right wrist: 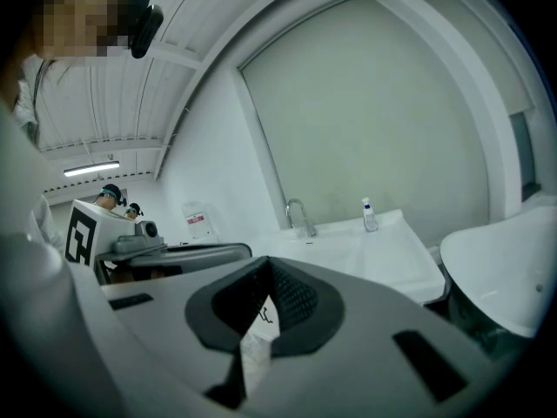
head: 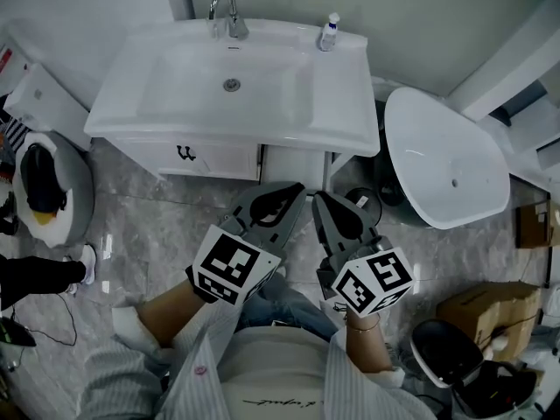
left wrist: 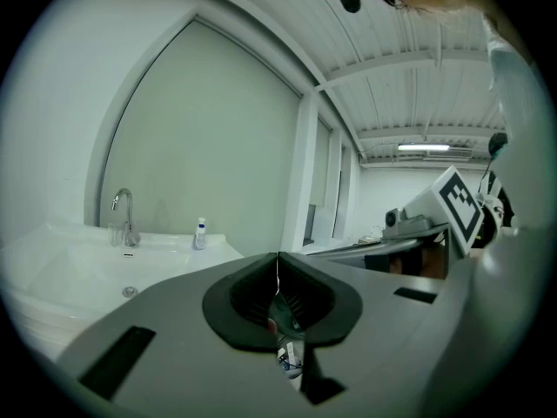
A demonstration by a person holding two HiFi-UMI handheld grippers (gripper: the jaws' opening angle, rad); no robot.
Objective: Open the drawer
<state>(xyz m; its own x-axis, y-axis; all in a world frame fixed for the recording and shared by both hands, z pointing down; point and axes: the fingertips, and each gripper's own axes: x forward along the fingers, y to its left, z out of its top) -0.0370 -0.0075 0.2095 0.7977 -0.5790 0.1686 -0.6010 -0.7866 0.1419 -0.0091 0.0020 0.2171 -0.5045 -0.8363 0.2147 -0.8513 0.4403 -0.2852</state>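
The drawer (head: pixel 214 158) is the white front under the sink top (head: pixel 350 121), with a small dark handle (head: pixel 185 153) at its left; it looks closed. My left gripper (head: pixel 293 192) and right gripper (head: pixel 320 199) hang side by side in front of the vanity, to the right of the handle and clear of the drawer. Both are shut with nothing held. In the left gripper view the left gripper (left wrist: pixel 278 264) has its jaws meeting over the sink edge. The right gripper (right wrist: pixel 267 273) shows its jaws pressed together in the right gripper view.
A faucet (head: pixel 226 11) and a small bottle (head: pixel 329 31) stand at the back of the sink. A white oval basin (head: pixel 446 160) sits to the right, with cardboard boxes (head: pixel 490 309) beyond. A round grey bin (head: pixel 44 191) stands at the left on the marble floor (head: pixel 157 226).
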